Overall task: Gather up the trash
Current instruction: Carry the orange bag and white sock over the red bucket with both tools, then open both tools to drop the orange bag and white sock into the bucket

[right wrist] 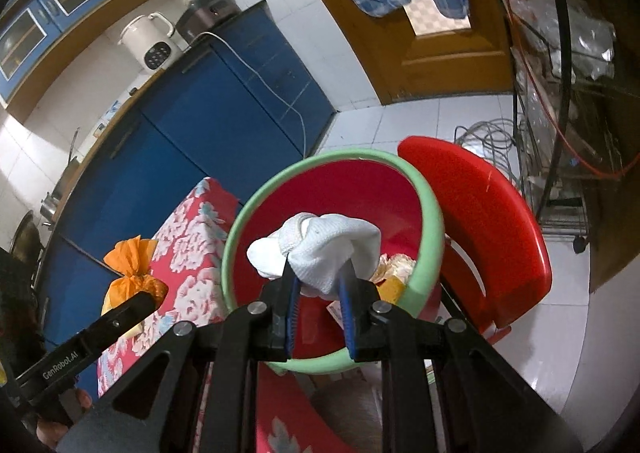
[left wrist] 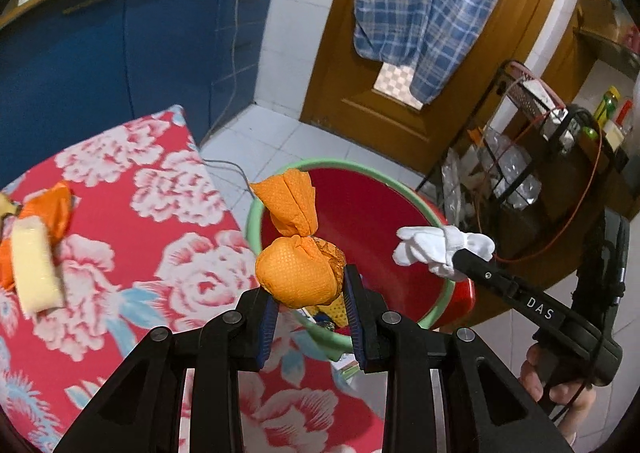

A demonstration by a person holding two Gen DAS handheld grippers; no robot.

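1. Left wrist view, nearest: left gripper [left wrist: 310,299], blue pads pinching an orange twisted bundle [left wrist: 296,273] by its rounded lower end. Long axis upright; twisted tail stands above the fingers. Bundle sits over the near-left rim of the bin, partly over the floral cloth [left wrist: 140,213].
2. Right wrist view, nearest: right gripper [right wrist: 318,283], fingers closed on a white crumpled tissue [right wrist: 320,249], wad bulging above and to both sides of the pads. Tissue hangs directly over the bin's mouth.
3. Middle: red bin with green rim [right wrist: 236,237], open, some scraps visible at the bottom. Lies ahead of and below both sets of fingers.
4. Judgement: right hand is the better placed; its load is already centred over the opening. Left load needs carrying further over the rim before release.
5. Further left on the cloth: orange wrapper and pale yellow piece [left wrist: 34,265], not yet collected.
6. Far: red chair [right wrist: 488,221] beside the bin; blue cabinet [left wrist: 120,53]; wooden door [left wrist: 360,73].
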